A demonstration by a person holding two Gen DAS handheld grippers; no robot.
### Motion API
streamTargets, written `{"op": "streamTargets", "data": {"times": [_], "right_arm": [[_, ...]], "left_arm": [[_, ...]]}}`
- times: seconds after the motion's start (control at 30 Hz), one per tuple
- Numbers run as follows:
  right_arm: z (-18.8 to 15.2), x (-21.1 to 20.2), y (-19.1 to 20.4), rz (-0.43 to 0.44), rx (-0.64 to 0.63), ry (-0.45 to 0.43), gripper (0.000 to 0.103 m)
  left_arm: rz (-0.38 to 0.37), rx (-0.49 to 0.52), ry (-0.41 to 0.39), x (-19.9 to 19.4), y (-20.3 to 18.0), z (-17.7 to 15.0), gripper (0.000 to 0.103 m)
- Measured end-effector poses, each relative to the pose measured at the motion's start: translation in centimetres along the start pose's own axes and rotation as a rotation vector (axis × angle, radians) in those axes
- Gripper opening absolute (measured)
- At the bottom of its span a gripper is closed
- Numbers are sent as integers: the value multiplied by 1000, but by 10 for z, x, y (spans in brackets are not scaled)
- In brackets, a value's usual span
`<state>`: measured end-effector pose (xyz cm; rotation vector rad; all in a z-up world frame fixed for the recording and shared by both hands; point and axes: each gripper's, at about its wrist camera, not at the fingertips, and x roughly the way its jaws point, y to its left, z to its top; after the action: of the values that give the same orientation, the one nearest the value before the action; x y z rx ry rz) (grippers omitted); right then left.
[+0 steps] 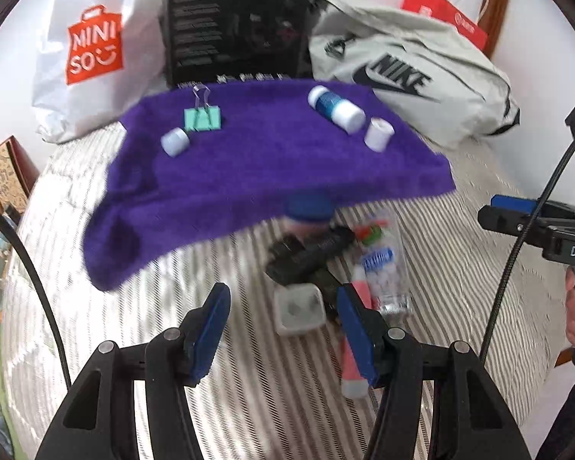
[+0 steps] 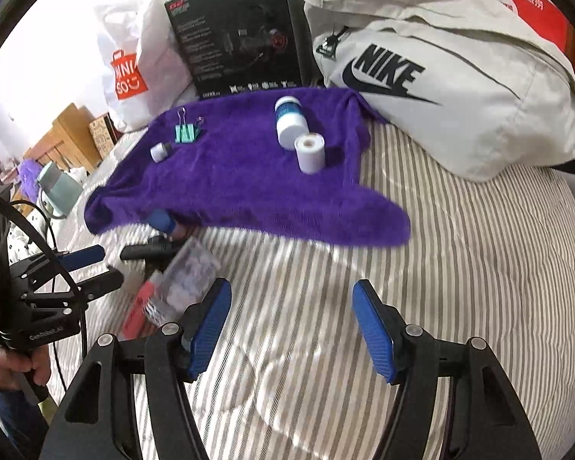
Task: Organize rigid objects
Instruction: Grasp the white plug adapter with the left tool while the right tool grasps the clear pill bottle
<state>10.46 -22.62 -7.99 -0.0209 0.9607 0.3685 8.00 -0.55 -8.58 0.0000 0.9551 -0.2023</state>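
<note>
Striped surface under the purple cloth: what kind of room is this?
Probably a bedroom at home: the striped quilted bedding, a Nike bag and a Miniso shopping bag leaning against the wall suggest a bed.

The left gripper [image 1: 283, 329] hangs with jaws spread above a blurred pile on the striped bedding [image 1: 134, 345]: a white square container [image 1: 298, 308], a black object [image 1: 306, 257], a blue-capped jar [image 1: 308, 214]. On the purple cloth [image 1: 249, 168] lie a green binder clip [image 1: 202, 118] and a blue-and-white bottle [image 1: 335, 107].
</note>
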Motion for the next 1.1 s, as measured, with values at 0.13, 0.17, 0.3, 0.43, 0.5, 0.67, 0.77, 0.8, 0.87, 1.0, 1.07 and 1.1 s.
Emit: {"op": "streamTargets", "data": {"times": [0.13,0.17,0.3,0.43,0.5,0.67,0.77,0.8,0.87,1.0,1.07,1.1], "right_arm": [[-10,-1,0,1,1,7,65],[-12,-1,1,2,1,11,65],[-16,0,5,6,-12,16,65],[-14,5,11,17,-21,26,65],[-14,7,15,21,-30,33,65],[-12,10,27,36,-45,39,65],[-9,12,34,77,-35,37,65],[-7,14,38,92,-30,38,65],[-3,19,47,116,-26,37,65],[8,41,64,119,-27,52,65],[11,56,70,86,-36,83,65],[11,61,73,88,-50,94,65]], "left_arm": [[46,24,24,14,-6,-9,56],[57,32,27,17,-6,-10,56],[16,-14,31,22,4,-11,50],[21,4,28,25,0,-9,49],[12,1,27,27,-1,-6,49],[28,28,29,29,-9,-4,27],[19,24,30,27,-6,-6,27],[22,19,32,26,-4,-7,27],[46,14,35,23,2,-10,27],[51,-24,34,17,18,-17,28],[48,-39,35,15,24,-19,28],[45,-42,33,14,25,-20,28]]}}
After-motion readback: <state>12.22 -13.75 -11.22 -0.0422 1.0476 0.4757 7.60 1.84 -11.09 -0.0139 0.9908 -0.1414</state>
